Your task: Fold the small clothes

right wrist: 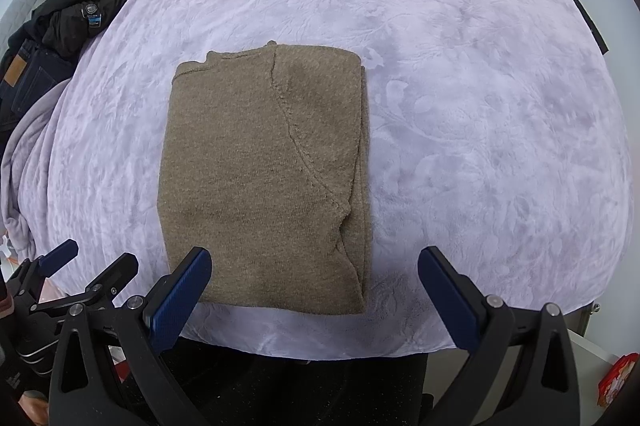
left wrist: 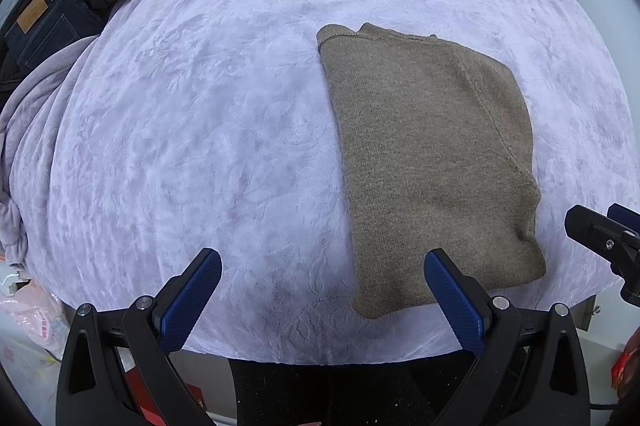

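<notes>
A folded sweater (right wrist: 264, 178) lay on the bed blanket (right wrist: 480, 106) near its front edge. A jacket (right wrist: 80, 14) and what seemed to be jeans (right wrist: 24, 74) lay heaped at the far left, well apart from the sweater.

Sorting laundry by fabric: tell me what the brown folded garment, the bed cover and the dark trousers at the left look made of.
Brown garment: knit, probably wool or a blend; matte, fuzzy, with visible stitch rows.
Bed cover: plush fleece or velvet-like pile, slightly shiny, with an embossed leafy pattern.
Dark trousers: likely denim, given the tan waistband patch and contrast stitching.
</notes>
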The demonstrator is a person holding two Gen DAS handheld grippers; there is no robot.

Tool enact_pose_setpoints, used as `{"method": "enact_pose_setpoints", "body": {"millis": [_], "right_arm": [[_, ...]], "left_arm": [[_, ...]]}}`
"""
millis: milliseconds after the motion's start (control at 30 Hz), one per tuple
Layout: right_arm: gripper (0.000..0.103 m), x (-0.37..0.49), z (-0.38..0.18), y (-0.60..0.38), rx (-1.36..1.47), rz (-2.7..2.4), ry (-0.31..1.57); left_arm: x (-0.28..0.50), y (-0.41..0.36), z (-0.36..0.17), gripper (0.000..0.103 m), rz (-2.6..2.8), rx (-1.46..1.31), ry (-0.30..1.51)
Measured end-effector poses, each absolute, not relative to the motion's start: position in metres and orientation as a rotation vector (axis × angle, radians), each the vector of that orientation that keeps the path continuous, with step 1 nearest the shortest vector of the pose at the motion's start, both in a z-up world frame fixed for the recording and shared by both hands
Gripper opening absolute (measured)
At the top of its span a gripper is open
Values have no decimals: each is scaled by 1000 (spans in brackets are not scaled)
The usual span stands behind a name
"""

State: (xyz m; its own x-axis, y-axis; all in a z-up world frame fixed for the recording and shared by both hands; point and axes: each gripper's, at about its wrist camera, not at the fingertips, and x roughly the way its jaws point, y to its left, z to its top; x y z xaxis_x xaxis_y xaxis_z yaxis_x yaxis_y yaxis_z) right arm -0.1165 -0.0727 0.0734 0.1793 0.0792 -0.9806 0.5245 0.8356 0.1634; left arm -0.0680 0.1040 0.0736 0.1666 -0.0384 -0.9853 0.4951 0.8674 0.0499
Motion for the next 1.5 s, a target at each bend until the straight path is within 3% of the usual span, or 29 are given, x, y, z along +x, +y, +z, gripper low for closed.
{"method": "enact_pose_setpoints", "body": {"millis": [1500], "right_arm": [[103,-115,70,-69,541,-338,1379]], "left_arm": [[-65,105,68,102,-392,433,1360]]}}
